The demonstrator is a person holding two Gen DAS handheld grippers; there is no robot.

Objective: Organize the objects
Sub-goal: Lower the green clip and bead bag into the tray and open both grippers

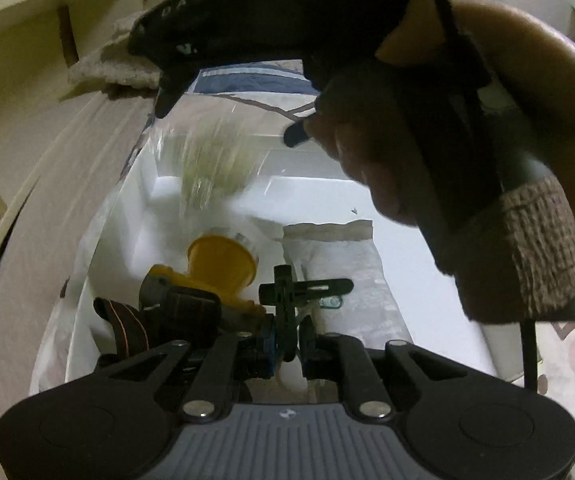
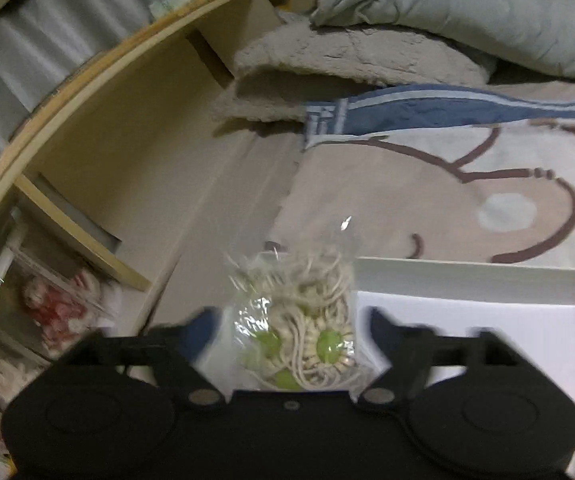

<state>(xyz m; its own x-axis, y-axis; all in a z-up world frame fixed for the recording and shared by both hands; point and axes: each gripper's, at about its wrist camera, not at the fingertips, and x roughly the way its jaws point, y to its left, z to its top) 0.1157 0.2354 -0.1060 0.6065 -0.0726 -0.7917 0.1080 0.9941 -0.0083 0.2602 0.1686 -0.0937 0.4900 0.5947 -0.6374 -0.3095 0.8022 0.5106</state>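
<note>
My left hand-held gripper (image 1: pixel 287 344) was down inside the white box (image 1: pixel 143 200), its fingers closed tight on a small black cross-shaped piece (image 1: pixel 287 286) that stood upright between the pads. Just to its left lay a yellow headlamp (image 1: pixel 219 268) with its round reflector facing up and its dark strap (image 1: pixel 123 324) curled against the box wall. On the box floor to the right of the fingers sat a pale grey speckled pouch (image 1: pixel 339 276).

Above all that, my right hand-held gripper (image 1: pixel 231 120) hung over the box, seen from below with my hand (image 1: pixel 407 140) wrapped round its handle. A clear plastic bag of cream cord and green beads (image 2: pixel 307 332) sat between its fingers, blurred in both views. The fingers stood wide apart on either side of the bag, and I could not tell whether either pad touched it. From the right wrist view the bag was over the left edge of the white box (image 2: pixel 467 276), with bare white floor inside to its right.

The box rested on a bed sheet printed with a cartoon bear (image 2: pixel 467 200). Behind it were a blue striped cloth (image 2: pixel 427 112), a fluffy beige blanket (image 2: pixel 347 56) and a grey-green quilt (image 2: pixel 467 8), beside a wooden shelf (image 2: pixel 107 128).
</note>
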